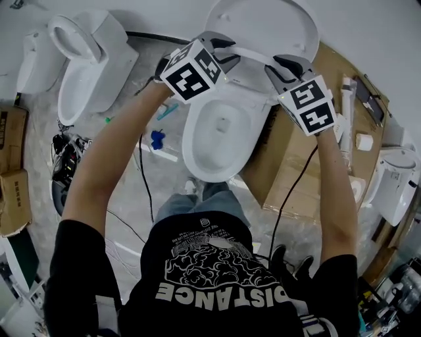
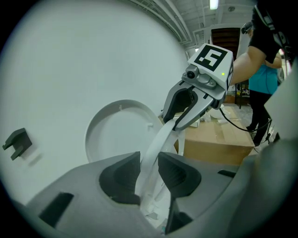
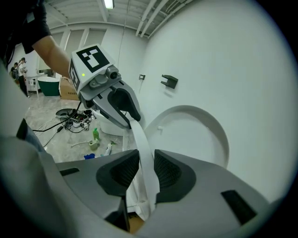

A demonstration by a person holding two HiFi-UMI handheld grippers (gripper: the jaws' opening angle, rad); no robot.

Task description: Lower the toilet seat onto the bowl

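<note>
**Gripped toilet seat (image 1: 253, 54) hangs above bowl (image 1: 191, 139)**

The left tongs (image 1: 227, 49) clamp the seat's left rim. The seat runs crosswise to the right tongs (image 1: 281, 64), which pinch its right rim. It sits in front of the raised lid (image 1: 263, 20), and the bowl lies below, nearer the person.

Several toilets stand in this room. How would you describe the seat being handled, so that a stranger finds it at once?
Find the toilet bowl in the middle of the head view, beside the cardboard. Before its raised lid is the toilet seat, a thin white ring. It alone is gripped by the left gripper and the right gripper.
</note>
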